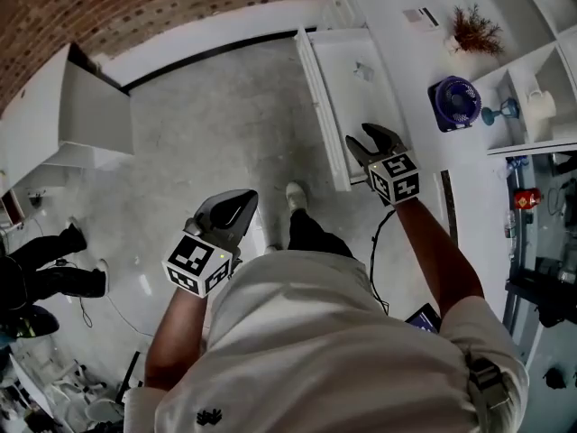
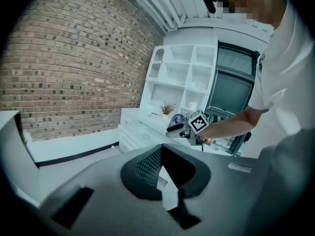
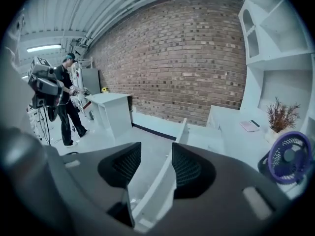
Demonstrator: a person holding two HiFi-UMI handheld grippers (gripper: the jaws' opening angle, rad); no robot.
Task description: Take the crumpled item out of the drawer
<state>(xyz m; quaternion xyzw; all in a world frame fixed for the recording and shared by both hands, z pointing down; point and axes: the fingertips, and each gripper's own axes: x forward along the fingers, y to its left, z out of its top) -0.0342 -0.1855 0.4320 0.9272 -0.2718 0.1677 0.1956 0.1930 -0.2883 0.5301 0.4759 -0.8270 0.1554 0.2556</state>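
Note:
A white drawer [image 1: 335, 106] stands pulled out from the counter unit at the upper middle of the head view. In its far half lies a small pale crumpled item [image 1: 363, 71]. My right gripper [image 1: 374, 142] hovers over the drawer's near end, open and empty, well short of the item. In the right gripper view the drawer's front panel [image 3: 162, 181] runs between its spread jaws [image 3: 156, 149]. My left gripper [image 1: 236, 207] hangs over the floor to the left of the drawer, shut with nothing in it. The left gripper view shows its jaw tips [image 2: 161, 146] meeting and the right gripper [image 2: 174, 128] beyond.
A purple fan [image 1: 455, 100], a dried plant [image 1: 475, 30] and a booklet [image 1: 420, 16] sit on the counter right of the drawer. A white cabinet [image 1: 81, 106] stands at far left, with a person [image 1: 45, 269] near it. My own shoe [image 1: 296, 197] is beside the drawer front.

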